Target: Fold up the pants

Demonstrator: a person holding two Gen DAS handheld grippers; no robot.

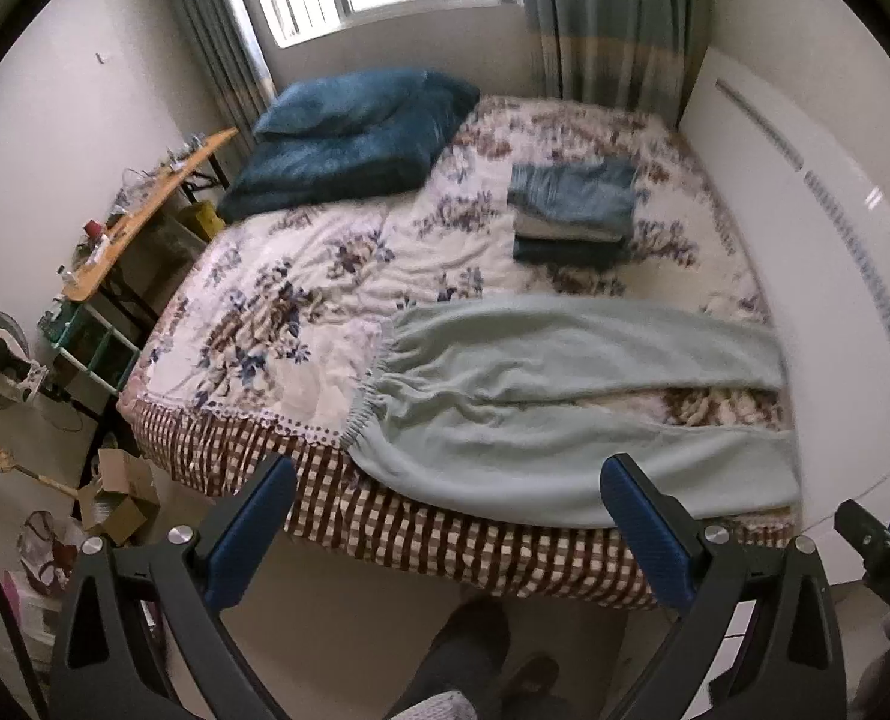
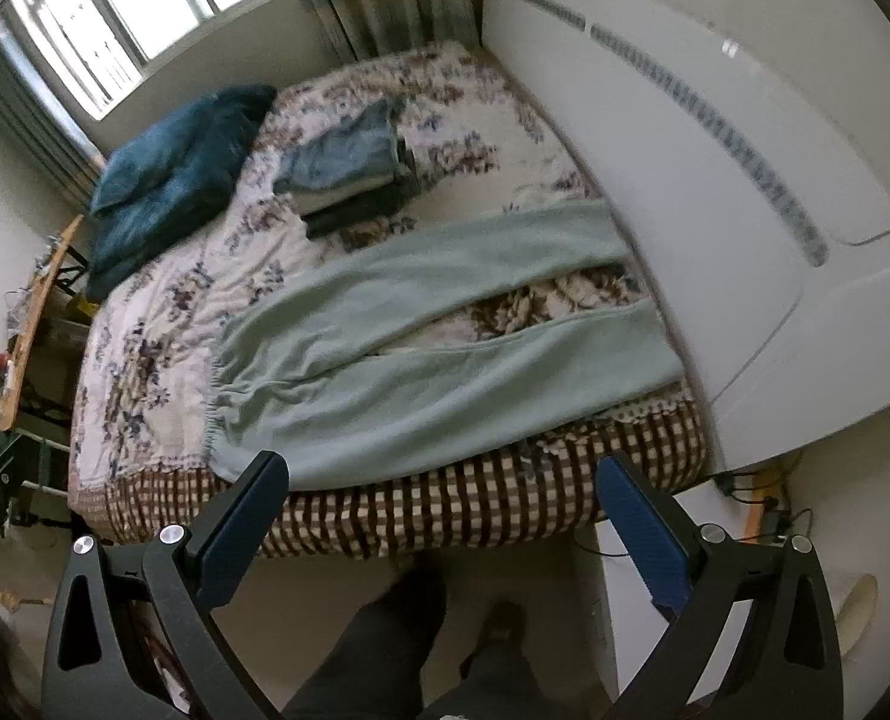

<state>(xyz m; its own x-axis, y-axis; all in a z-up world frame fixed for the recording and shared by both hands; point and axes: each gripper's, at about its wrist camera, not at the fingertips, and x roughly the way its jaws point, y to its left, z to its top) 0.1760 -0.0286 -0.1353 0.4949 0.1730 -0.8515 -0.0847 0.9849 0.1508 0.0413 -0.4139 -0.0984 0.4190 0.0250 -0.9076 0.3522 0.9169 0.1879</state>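
Pale green pants (image 1: 541, 396) (image 2: 420, 354) lie spread flat along the near edge of the bed, elastic waistband to the left, both legs running right toward the white headboard with a gap between them. My left gripper (image 1: 448, 471) hangs open above the floor just short of the bed edge, nothing between its blue-padded fingers. My right gripper (image 2: 441, 468) is also open and empty, held in front of the checked bed skirt below the pants. A tip of the right gripper (image 1: 880, 540) shows at the left wrist view's right edge.
A stack of folded clothes (image 1: 571, 213) (image 2: 348, 168) rests on the floral bedspread (image 1: 276, 300), a dark blue quilt and pillow (image 1: 348, 138) behind. White headboard (image 2: 715, 210) on the right, cluttered side table (image 1: 144, 210) and boxes (image 1: 114, 498) left. The person's legs (image 2: 384, 648) stand below.
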